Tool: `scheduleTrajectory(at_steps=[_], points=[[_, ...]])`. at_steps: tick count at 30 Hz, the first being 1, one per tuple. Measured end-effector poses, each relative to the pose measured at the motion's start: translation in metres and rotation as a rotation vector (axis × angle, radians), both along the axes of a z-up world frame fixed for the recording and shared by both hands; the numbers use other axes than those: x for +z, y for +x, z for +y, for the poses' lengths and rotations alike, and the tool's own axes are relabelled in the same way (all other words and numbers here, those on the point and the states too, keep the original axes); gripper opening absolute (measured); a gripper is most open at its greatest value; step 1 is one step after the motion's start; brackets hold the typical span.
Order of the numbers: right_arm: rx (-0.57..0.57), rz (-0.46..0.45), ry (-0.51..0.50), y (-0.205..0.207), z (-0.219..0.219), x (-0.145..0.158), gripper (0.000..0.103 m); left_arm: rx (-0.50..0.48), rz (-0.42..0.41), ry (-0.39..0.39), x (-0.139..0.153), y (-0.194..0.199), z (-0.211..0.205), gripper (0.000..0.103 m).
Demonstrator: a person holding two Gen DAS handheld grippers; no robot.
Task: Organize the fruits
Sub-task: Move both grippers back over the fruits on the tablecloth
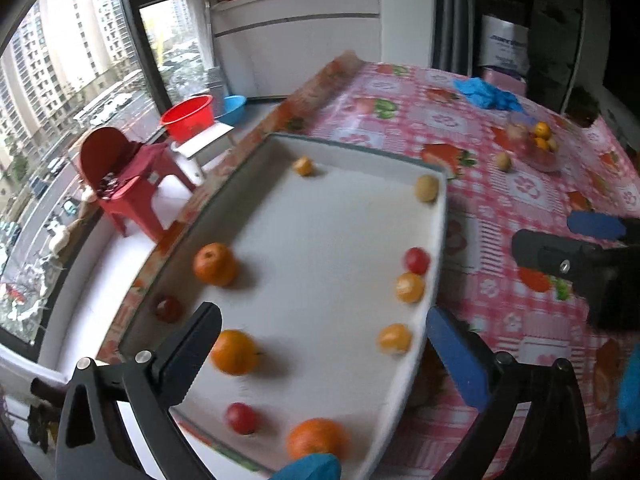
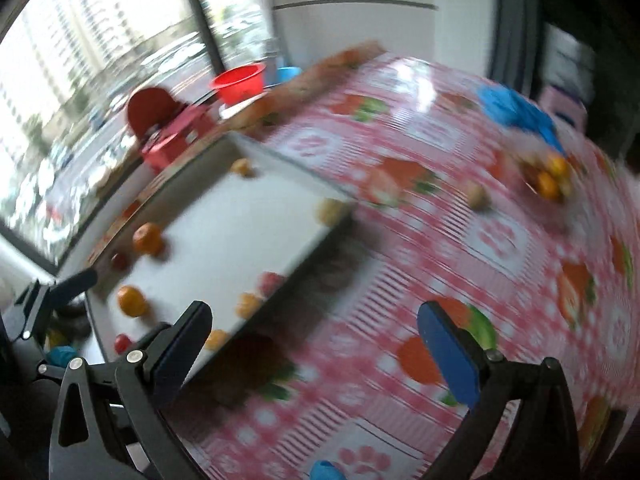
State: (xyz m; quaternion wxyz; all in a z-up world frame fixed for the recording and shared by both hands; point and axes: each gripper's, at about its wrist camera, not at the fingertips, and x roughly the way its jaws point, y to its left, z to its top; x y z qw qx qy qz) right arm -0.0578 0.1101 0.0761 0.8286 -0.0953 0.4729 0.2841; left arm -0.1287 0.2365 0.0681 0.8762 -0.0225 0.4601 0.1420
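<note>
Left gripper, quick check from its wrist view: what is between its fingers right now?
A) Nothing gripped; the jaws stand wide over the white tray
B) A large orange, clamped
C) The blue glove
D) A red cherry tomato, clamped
A. The left gripper stands wide open above the white tray; the nearest orange lies loose on the tray floor, and neither finger presses on it.

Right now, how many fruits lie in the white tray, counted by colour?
Orange: 6, e.g.
Red: 3, e.g.
Pale yellow: 1
Total: 10 in the tray
</note>
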Motion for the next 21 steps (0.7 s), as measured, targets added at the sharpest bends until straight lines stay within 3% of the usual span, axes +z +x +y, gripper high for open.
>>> scheduleTrajectory(at_steps=[7,21], points=[[0.1,-0.032,-0.066,-0.016,0.044,0.002,0.103,0.068,0.021,0.003,-0.005,-0.016,0.027,0.103],[0.124,-0.058,-0.083,-0.026,0.048,0.007,0.103,0.099,0.03,-0.006,-0.01,-0.029,0.042,0.103]])
